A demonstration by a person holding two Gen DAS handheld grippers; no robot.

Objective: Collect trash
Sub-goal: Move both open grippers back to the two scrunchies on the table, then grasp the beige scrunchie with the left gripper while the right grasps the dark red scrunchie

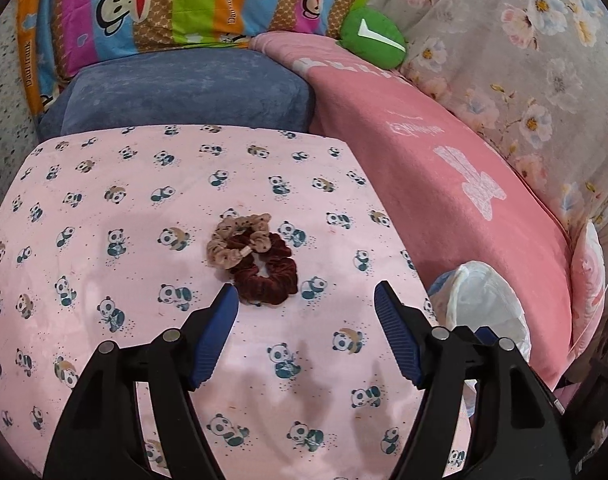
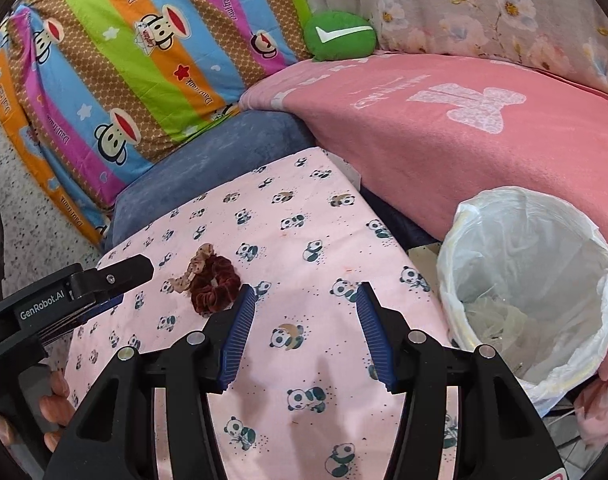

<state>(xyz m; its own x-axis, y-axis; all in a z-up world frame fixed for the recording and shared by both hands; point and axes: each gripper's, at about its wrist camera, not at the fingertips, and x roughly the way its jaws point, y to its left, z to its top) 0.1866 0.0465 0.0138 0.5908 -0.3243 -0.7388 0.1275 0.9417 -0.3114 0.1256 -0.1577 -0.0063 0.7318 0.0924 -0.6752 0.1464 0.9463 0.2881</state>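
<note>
Status: neither gripper has anything. The left gripper [image 1: 305,296] has its fingers spread wide with only cloth between them. The right gripper [image 2: 305,300] is also released and empty.

Items to collect: two scrunchies, a dark red scrunchie [image 1: 266,270] and a tan scrunchie [image 1: 236,242], overlapping and touching each other. They lie flat on the panda-print counter [image 1: 104,208], roughly mid-surface. In the left wrist view they sit just ahead of the left finger tip. In the right wrist view they lie off to the left of my right fingers, between them and the left gripper body coming in from the side.

The trash bin [image 2: 531,292], lined with a white bag, stands beside the counter's right edge, up against the pink blanket [image 2: 443,152]. It looks to hold some clear wrap at the bottom, so I'd judge part of the job is done. Both scrunchies are left, if they count as trash.

Clearance:
- The counter is otherwise bare, with open room all around the scrunchies, which are well in from every edge.
- The right edge drops toward the bin. The far edge butts against a blue cushion [image 1: 192,84].
- The bin mouth is open and unobstructed from above. The blanket slope sits close behind it.
- The two grippers are near each other, so I'd take the grab with the left and keep the right clear.
</note>
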